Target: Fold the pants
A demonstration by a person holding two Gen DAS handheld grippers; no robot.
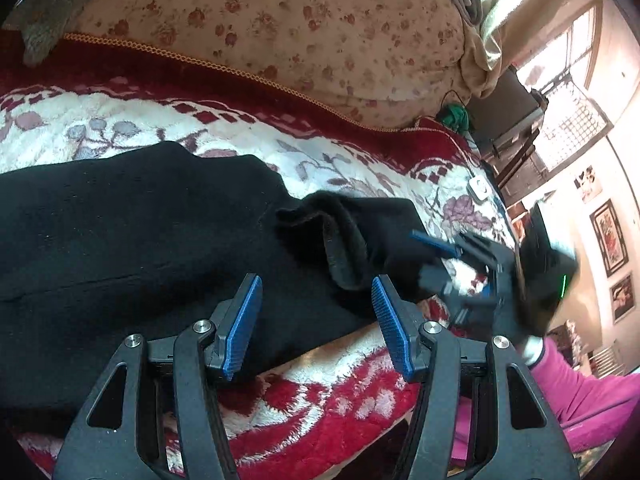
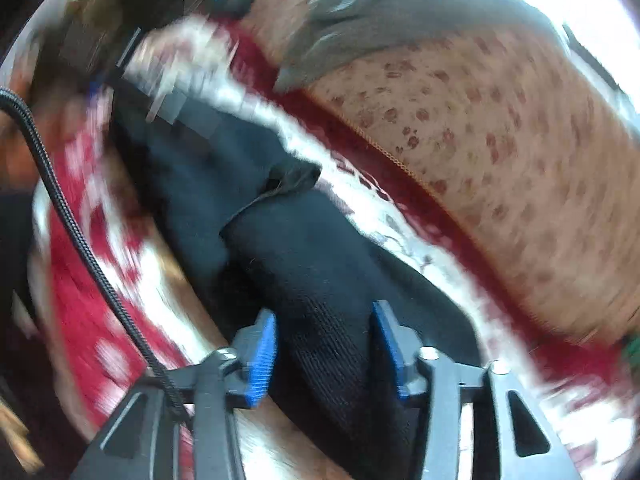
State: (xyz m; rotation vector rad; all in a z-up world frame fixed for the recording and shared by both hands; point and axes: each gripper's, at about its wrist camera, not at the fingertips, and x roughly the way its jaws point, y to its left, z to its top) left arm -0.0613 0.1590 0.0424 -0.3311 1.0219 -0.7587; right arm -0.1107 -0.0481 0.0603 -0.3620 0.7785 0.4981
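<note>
The black pants (image 1: 132, 248) lie spread across a bed under a red and white flowered blanket (image 1: 312, 396), with a big rose-print cushion (image 1: 280, 32) and a grey cloth (image 2: 400, 20) behind them and a pink sleeve (image 1: 576, 392) off to the right. The left claw (image 1: 316, 320) tilts downward over the near edge of the pants, its blue pads (image 1: 244, 320) standing wide with only the cloth's edge below them. The right claw (image 2: 324, 354), also angled down and blurred, has a rolled fold of the pants between its half-closed pads (image 2: 260, 360); whether they pinch it I cannot tell.
</note>
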